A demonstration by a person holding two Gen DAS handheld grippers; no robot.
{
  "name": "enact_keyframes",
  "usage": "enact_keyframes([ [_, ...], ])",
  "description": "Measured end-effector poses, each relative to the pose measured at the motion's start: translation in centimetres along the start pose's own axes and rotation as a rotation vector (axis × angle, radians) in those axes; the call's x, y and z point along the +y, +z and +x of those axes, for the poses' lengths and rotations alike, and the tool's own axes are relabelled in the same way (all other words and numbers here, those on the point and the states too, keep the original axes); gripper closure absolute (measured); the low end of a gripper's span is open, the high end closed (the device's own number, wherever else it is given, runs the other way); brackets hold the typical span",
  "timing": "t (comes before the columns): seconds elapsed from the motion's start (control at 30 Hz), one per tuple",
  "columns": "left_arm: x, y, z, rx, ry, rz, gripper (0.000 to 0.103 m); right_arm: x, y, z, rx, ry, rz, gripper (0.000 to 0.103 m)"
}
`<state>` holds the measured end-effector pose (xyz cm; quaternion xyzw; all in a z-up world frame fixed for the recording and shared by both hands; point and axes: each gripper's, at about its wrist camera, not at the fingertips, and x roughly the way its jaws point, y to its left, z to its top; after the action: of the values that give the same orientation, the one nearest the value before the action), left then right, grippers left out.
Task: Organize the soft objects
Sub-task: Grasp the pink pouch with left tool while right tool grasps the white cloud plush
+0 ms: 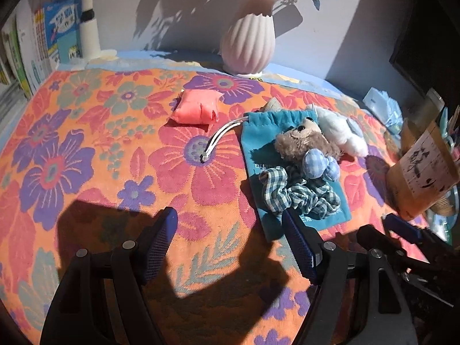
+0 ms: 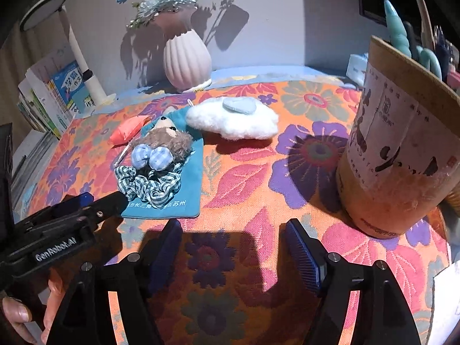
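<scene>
A teal drawstring pouch [image 1: 254, 141] [image 2: 191, 178] lies flat on the flowered cloth. On it rest a brown plush bear with a blue checked bow [image 1: 304, 141] [image 2: 169, 141] and a green checked scrunchie [image 1: 296, 192] [image 2: 149, 185]. A white cloud plush [image 1: 342, 132] [image 2: 233, 118] lies just right of the pouch, and a small pink cushion [image 1: 195, 106] [image 2: 129, 132] to its left. My left gripper [image 1: 230, 244] [image 2: 100, 198] is open with only cloth between its fingers; its right finger sits at the pouch's near corner. My right gripper [image 2: 234, 247] [image 1: 385, 230] is open over bare cloth, right of the pouch.
A tall cardboard pen holder [image 2: 396, 149] [image 1: 422, 172] stands close on the right. At the back are a ribbed pink vase [image 1: 248, 46] [image 2: 187, 60] with flowers, a white lamp post [image 1: 89, 28] and upright books [image 2: 49, 97]. A hand [image 2: 17, 313] holds the left gripper.
</scene>
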<state>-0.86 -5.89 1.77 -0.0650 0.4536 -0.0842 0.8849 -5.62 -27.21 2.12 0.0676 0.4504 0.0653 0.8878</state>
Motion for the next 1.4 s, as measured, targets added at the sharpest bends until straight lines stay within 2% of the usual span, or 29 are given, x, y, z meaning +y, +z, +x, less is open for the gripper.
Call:
enact_keyframes([
  [0.1, 0.9, 1.1, -1.6, 0.009, -0.036, -0.007, 0.030, -0.4, 0.6, -0.5, 0.037, 0.034, 0.038, 0.030],
  [0.27, 2.3, 5.0, -3.1, -0.056, -0.009, -0.019, 0.030, -0.3, 4.0, -0.5, 0.045, 0.033, 0.093, 0.028],
  [0.3, 2.5, 5.9, -2.7, -0.058, 0.001, -0.015, 0.030, -0.3, 4.6, -0.2, 0.044, 0.025, 0.105, 0.023],
  [0.37, 2.8, 7.6, -1.3, -0.065, 0.015, -0.011, 0.030, -0.4, 5.8, 0.8, 0.048, 0.016, 0.160, 0.020],
  [0.43, 2.9, 8.9, 0.4, -0.056, 0.004, 0.002, 0.030, -0.8, 6.8, 2.1, 0.052, 0.063, 0.239, 0.020],
  [0.6, 2.7, 10.3, 4.5, -0.012, -0.001, 0.030, 0.030, -1.6, 8.0, 5.1, 0.076, 0.104, 0.362, 0.020],
  [0.63, 2.6, 10.3, 5.0, -0.006, -0.001, 0.031, 0.030, -1.7, 8.2, 5.5, 0.076, 0.107, 0.374, 0.019],
  [0.7, 2.4, 10.2, 5.9, -0.004, 0.012, 0.037, 0.030, -1.8, 8.8, 6.3, 0.067, 0.117, 0.385, 0.012],
  [0.8, 2.2, 9.8, 7.0, 0.002, 0.041, 0.052, 0.033, -1.5, 9.4, 6.9, 0.049, 0.106, 0.374, 0.010],
  [0.87, 1.9, 9.7, 7.2, -0.012, 0.070, 0.069, 0.042, -1.0, 9.8, 7.3, 0.030, 0.071, 0.337, 0.010],
  [0.97, 1.7, 9.6, 7.1, -0.020, 0.076, 0.081, 0.051, -0.5, 9.6, 7.5, -0.011, 0.033, 0.296, 0.015],
  [1.0, 1.7, 9.6, 7.1, -0.024, 0.079, 0.086, 0.053, -0.6, 9.5, 7.4, -0.024, 0.031, 0.294, 0.020],
  [1.03, 1.6, 9.6, 7.0, -0.028, 0.075, 0.090, 0.063, -0.6, 9.3, 7.4, -0.040, 0.027, 0.290, 0.023],
  [1.07, 1.6, 9.6, 7.0, -0.029, 0.071, 0.092, 0.065, -0.6, 9.2, 7.3, -0.052, 0.025, 0.287, 0.029],
  [1.27, 1.6, 9.7, 6.7, -0.047, 0.073, 0.088, 0.066, -0.6, 9.0, 6.8, -0.089, 0.026, 0.278, 0.040],
  [1.4, 1.1, 9.5, 6.3, -0.069, 0.089, 0.109, 0.066, 0.2, 8.9, 6.0, -0.138, 0.005, 0.248, 0.041],
])
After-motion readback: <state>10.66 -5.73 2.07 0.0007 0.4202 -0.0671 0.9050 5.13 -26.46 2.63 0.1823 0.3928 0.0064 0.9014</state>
